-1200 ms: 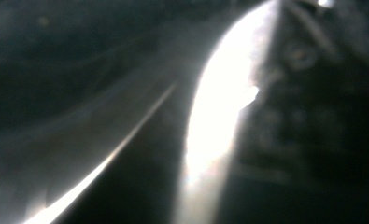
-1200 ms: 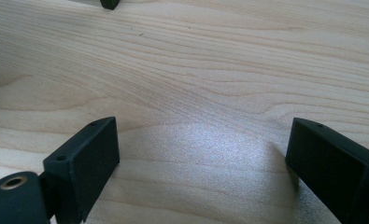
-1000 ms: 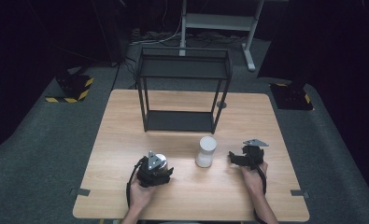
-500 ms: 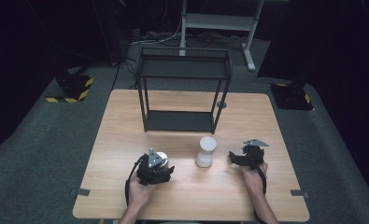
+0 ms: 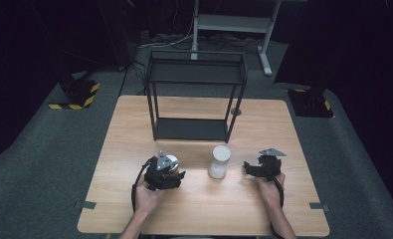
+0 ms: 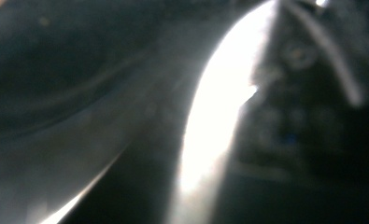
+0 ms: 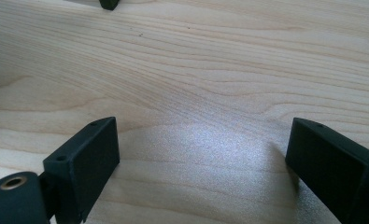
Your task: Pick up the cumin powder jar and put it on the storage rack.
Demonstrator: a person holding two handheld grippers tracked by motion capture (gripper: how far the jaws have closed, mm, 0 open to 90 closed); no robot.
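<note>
On the wooden table (image 5: pixel 134 134), my left gripper (image 5: pixel 170 168) sits at the front left with a hand around it. A pale round object (image 5: pixel 172 161) shows right at its front end. In the left gripper view a blurred shiny surface (image 6: pixel 210 121) lies very close to the camera and hides the jaws. A white cylinder (image 5: pixel 219 161) stands upright near the middle front. To its right, my right gripper (image 5: pixel 248 170) points left towards it with a gap between them. Its jaws stand wide open over bare wood (image 7: pixel 201 140), with nothing between them.
A black metal two-level rack (image 5: pixel 194 94) stands at the back centre of the table; one of its feet (image 7: pixel 108 3) shows at the top of the right gripper view. Grey carpet surrounds the table, with a metal stand (image 5: pixel 231 25) behind.
</note>
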